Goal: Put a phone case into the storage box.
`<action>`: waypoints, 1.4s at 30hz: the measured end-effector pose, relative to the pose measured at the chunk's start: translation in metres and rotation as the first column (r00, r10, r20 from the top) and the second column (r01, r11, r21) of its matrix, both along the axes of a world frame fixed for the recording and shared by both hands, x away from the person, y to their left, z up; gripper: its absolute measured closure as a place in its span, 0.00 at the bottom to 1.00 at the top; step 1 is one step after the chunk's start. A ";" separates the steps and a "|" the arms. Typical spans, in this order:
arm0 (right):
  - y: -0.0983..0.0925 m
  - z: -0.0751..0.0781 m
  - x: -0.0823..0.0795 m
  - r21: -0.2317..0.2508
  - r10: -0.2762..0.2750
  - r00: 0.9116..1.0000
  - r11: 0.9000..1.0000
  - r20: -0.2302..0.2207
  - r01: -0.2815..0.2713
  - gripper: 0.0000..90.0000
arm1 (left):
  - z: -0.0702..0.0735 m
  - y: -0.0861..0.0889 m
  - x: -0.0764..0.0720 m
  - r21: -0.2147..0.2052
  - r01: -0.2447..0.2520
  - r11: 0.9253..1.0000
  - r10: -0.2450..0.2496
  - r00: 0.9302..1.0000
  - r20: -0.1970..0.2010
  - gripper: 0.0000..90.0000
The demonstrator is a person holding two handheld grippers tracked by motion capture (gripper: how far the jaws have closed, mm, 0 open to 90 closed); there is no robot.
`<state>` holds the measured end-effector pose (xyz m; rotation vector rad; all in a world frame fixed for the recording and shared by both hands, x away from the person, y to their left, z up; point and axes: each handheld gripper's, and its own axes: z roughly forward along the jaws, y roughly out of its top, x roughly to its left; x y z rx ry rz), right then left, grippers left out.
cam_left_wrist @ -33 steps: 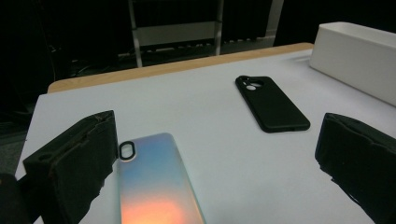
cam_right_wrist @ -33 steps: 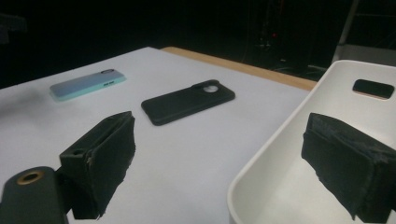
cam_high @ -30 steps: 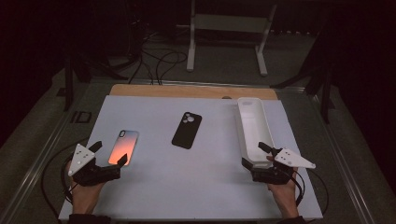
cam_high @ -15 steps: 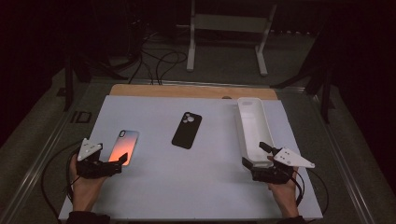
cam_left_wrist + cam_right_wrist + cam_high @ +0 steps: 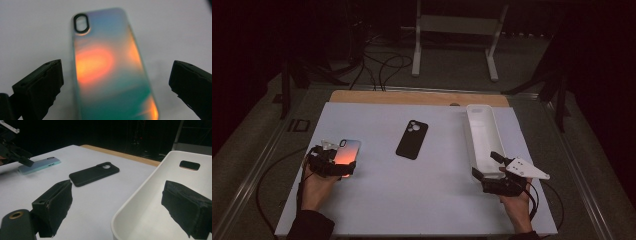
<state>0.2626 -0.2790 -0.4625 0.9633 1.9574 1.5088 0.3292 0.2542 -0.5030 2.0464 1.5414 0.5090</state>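
Left tool (image 5: 115, 82) gapes wide w/ jaws either side of the iridescent case (image 5: 110, 72), not gripped yet; case lies flat on counter (image 5: 437, 200), well left of the white tray (image 5: 482, 137). Right tool (image 5: 117, 210) wide, empty, at tray's near end. Pickup & transfer apparently all left.

Bare mat all round black phone case (image 5: 412, 139); white tray (image 5: 482, 137) blocks its right, iridescent case (image 5: 347, 153) its left
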 end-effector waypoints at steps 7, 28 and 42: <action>0.001 0.000 0.001 -0.002 0.003 1.000 1.000 0.000 -0.003 0.10 | -0.011 0.000 0.009 0.009 -0.013 1.000 0.014 0.998 -0.060 0.02; 0.004 0.000 0.002 -0.005 -0.001 1.000 1.000 -0.006 0.001 0.10 | -0.010 -0.001 0.013 0.034 -0.026 0.999 0.030 0.993 -0.118 0.14; 0.003 0.000 0.003 -0.004 -0.003 1.000 1.000 -0.018 0.003 0.11 | -0.001 -0.006 0.008 -0.010 -0.005 1.000 0.004 0.998 -0.062 0.19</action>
